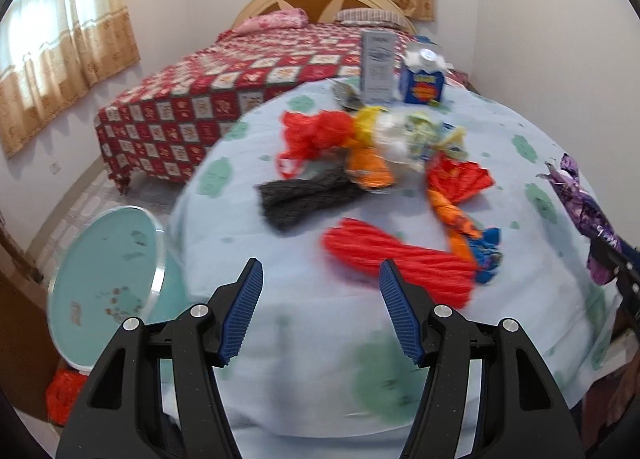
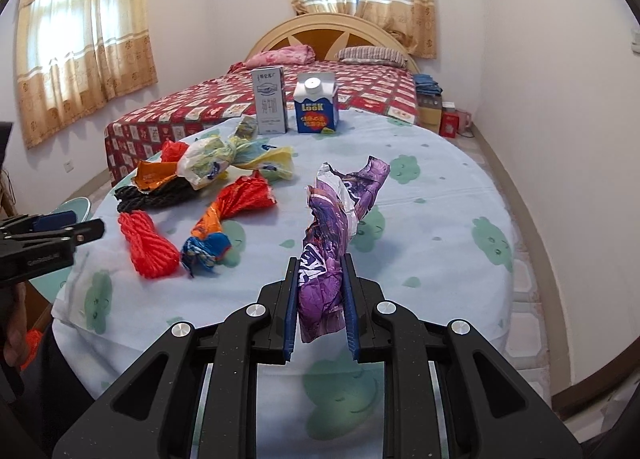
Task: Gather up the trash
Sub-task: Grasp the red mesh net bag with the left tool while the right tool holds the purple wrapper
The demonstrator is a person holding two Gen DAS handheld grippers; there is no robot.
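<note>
My left gripper [image 1: 320,279] tilts down over the near edge of the round table [image 2: 440,195], jaws spread wide with nothing between them, blue pads facing bare cloth. It shows at the left edge of the right wrist view, level with the red rope bundle [image 2: 148,247]. My right gripper [image 2: 320,291] also angles down and forward, jaws clamped on the lower end of a crumpled purple wrapper [image 2: 340,215]. The wrapper's long axis runs away from me, up and slightly right, free end raised above the cloth and pointing toward the bed [image 2: 224,107].

The rest of the trash lies left of it: black rope [image 2: 156,193], orange-red twisted wrapper [image 2: 236,207], pale yellow bag [image 2: 224,157]. Grey carton [image 2: 270,99] and blue carton [image 2: 316,105] stand upright at the far edge. A teal bin lid [image 1: 104,283] stands tilted just beside the table's left side.
</note>
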